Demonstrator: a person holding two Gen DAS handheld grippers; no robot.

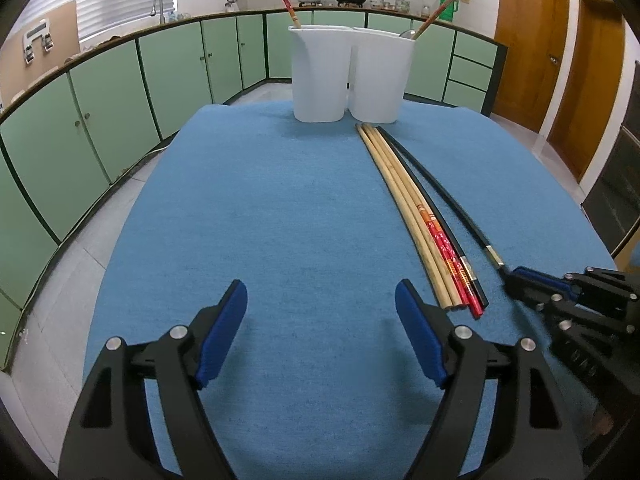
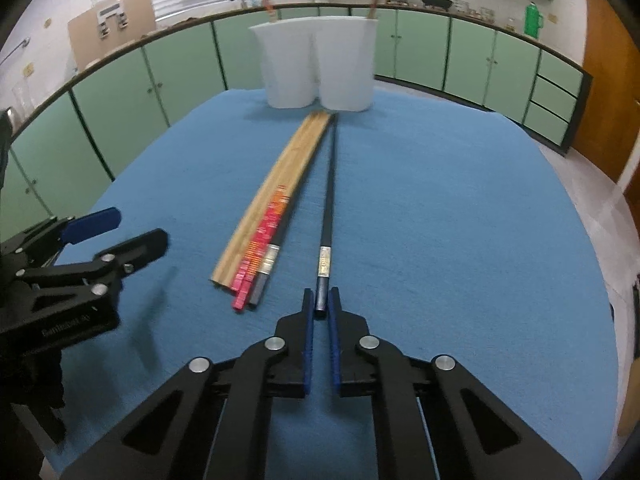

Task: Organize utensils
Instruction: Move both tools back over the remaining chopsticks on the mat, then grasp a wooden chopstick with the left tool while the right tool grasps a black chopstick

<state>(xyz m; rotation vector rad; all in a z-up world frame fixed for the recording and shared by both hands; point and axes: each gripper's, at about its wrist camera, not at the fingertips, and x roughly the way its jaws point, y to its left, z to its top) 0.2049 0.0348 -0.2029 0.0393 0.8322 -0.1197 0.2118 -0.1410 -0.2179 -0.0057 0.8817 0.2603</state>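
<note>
Jaws of right gripper (image 2: 321, 307) pinch the black chopstick's (image 2: 329, 200) near end.

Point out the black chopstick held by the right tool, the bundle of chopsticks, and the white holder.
black chopstick (image 2: 329, 200), right wrist view, middle of its shaft
bundle of chopsticks (image 1: 404, 196), left wrist view, middle of the wooden shafts
white holder (image 1: 320, 76), left wrist view, front wall of left compartment

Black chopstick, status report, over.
Right gripper jaws shut on black chopstick. Left gripper open, empty. Path to white holder unobstructed.
</note>
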